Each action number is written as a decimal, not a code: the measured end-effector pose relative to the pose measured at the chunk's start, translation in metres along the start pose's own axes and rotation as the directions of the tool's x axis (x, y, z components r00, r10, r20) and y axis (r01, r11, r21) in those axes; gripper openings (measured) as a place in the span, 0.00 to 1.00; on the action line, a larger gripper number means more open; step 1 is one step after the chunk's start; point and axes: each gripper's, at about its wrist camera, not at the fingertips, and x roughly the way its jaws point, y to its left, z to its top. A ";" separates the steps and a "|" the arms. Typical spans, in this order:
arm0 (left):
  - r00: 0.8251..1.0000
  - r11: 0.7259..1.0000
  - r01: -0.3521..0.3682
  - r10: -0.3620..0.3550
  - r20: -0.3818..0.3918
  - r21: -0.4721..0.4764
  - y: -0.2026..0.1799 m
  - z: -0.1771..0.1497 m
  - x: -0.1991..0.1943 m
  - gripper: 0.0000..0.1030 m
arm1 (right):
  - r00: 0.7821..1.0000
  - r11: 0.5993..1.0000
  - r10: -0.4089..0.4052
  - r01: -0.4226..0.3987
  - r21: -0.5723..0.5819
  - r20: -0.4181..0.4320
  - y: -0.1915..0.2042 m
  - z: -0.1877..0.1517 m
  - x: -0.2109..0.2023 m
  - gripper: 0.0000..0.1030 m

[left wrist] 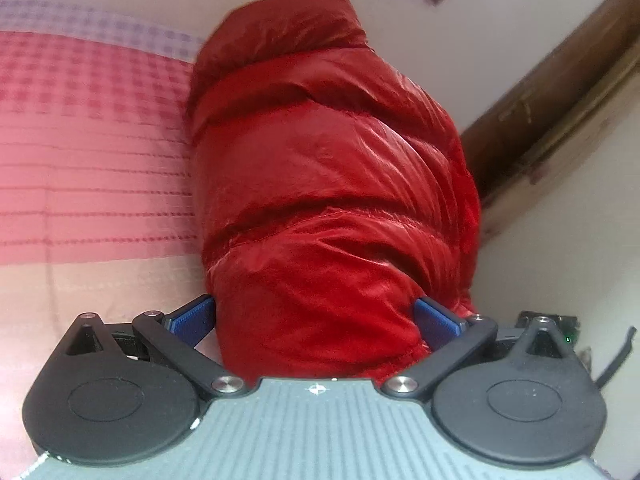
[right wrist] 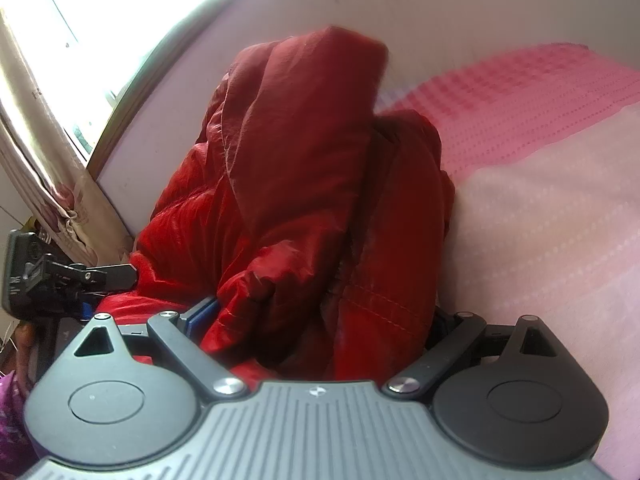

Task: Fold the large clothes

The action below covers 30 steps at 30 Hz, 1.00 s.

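Left gripper: my left gripper [left wrist: 316,320] is gripping a thick bundle of the red puffer jacket [left wrist: 328,168], its blue pads [left wrist: 191,320] pressing in on both sides of the fabric.
Right gripper: my right gripper [right wrist: 320,320] is clamping another bunch of the same jacket [right wrist: 304,184]; one blue pad [right wrist: 200,314] is showing on the left, while the other finger is lying buried under a fold, so I am judging that grip partly from the cloth wedged between.
Jacket: it is hanging bunched and quilted, rising away from both grippers, with its glossy shell creasing in folds.
Where it is: the jacket is being held over the bed, whose pink checked bedspread [left wrist: 88,128] is lying beside and behind it.
Other gripper seen: in the right wrist view, my left gripper [right wrist: 116,276] is showing at the left edge, touching the red fabric.
Surroundings: a wooden door frame [left wrist: 552,120] is running past the jacket in the left wrist view; a bright window [right wrist: 100,20] and a pale curtain [right wrist: 52,168] are standing beyond it in the right wrist view.
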 end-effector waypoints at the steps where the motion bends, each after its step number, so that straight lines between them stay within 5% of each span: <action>1: 1.000 1.000 0.011 -0.011 -0.009 0.007 0.002 0.002 0.003 1.00 | 1.000 1.000 0.003 -0.003 0.005 -0.001 -0.001 0.000 0.000 0.93; 10: 0.990 0.991 0.112 -0.118 -0.079 -0.079 0.024 0.012 0.032 1.00 | 1.000 0.999 0.017 -0.017 0.031 -0.010 -0.004 -0.001 0.002 0.93; 17: 0.999 0.999 -0.024 0.024 -0.035 0.023 -0.005 0.005 0.027 1.00 | 0.996 0.997 0.050 -0.045 0.058 -0.074 -0.010 0.012 0.004 0.96; 26: 0.996 0.996 -0.080 0.081 -0.022 0.048 -0.016 0.005 0.024 1.00 | 0.995 0.996 0.064 -0.060 0.067 -0.070 -0.018 0.018 0.013 0.98; 30: 0.984 0.973 -0.179 0.175 0.039 0.147 -0.039 0.002 0.024 0.97 | 0.998 0.999 0.045 -0.045 0.002 -0.044 -0.008 0.017 0.010 0.75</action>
